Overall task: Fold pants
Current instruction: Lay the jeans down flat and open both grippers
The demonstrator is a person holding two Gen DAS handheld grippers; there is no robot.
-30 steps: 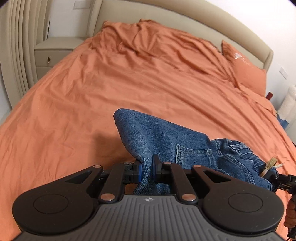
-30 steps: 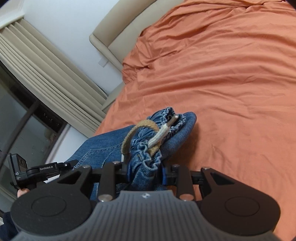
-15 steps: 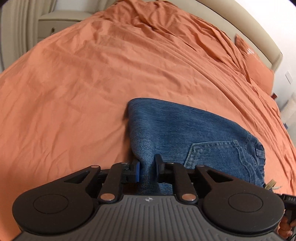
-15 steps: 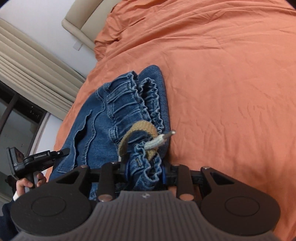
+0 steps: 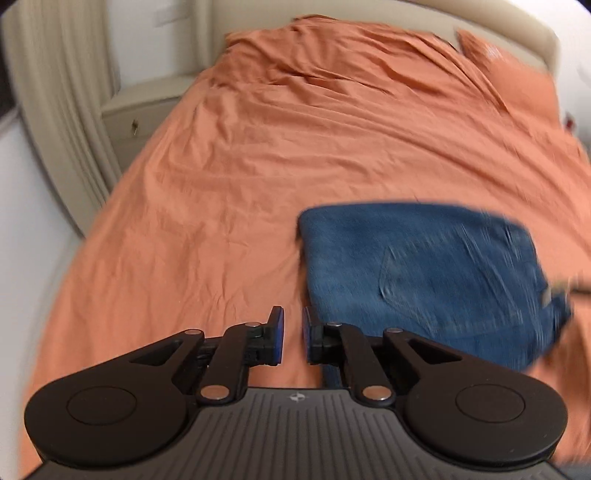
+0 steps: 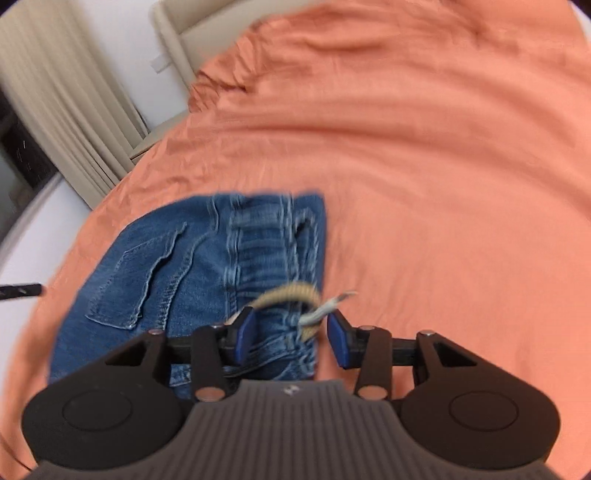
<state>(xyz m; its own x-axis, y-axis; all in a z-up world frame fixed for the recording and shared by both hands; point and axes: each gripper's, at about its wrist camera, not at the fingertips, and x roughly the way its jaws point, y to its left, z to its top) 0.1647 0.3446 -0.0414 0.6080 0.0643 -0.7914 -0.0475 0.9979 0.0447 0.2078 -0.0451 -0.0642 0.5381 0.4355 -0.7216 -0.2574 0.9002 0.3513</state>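
found the pants (image 5: 424, 273) folded into a flat blue rectangle on the bed (image 5: 295, 147), well down from the headboard (image 5: 369, 13), back pocket up. saw the left claw (image 5: 292, 339) empty, just closing to a narrow slit, off the fold's corner farthest from the headboard, with bare sheet between the pads. saw the right claw (image 6: 291, 332) about half spread, just opening, straddling the gathered waistband at the edge farthest from the headboard, pads clear of the denim. judged this as the release after the last fold. called for lifting both claws up and back from the headboard without dragging cloth. risked catching the drawstring (image 6: 325, 308) or tan loop (image 6: 288, 291) on the right pads and tugging the top layer open. could not tell through the blur whether the cord touched a pad.
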